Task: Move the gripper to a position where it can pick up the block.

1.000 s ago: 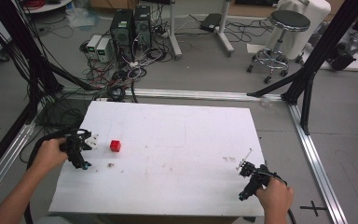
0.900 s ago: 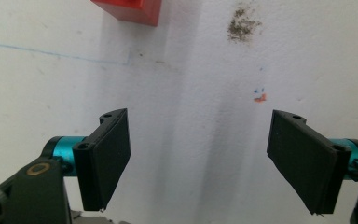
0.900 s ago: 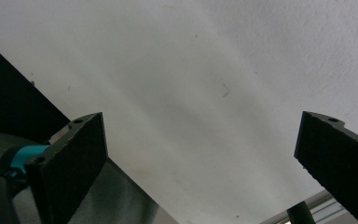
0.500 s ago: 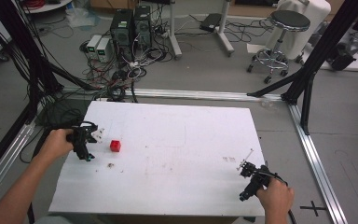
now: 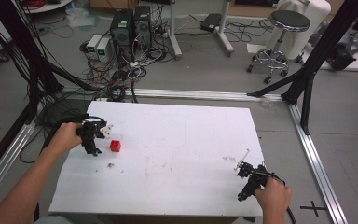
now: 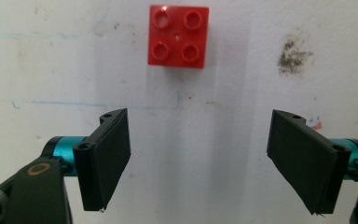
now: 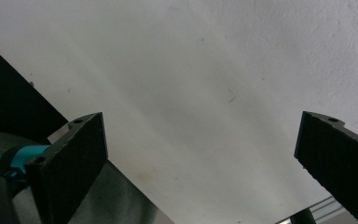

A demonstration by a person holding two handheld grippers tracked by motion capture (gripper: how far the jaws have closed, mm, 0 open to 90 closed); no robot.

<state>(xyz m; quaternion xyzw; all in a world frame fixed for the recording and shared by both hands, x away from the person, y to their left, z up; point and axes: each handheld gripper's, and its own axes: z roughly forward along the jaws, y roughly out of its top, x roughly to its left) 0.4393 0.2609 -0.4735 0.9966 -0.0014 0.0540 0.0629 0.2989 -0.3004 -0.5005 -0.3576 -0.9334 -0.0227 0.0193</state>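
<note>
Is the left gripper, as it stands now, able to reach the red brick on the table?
Probably yes. The left gripper has its jaws wide open, and the red brick lies just ahead, roughly centred between them. Nothing but bare white table lies between them, and a dark smudge sits off to one side.

right hand-held gripper [image 7: 200,154]: right jaw cut by frame edge | dark smudge [image 6: 292,55]: blurred, nature unclear

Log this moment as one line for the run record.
left gripper: open, short of red brick | right gripper: open, empty, near table corner | brick: untouched
</note>
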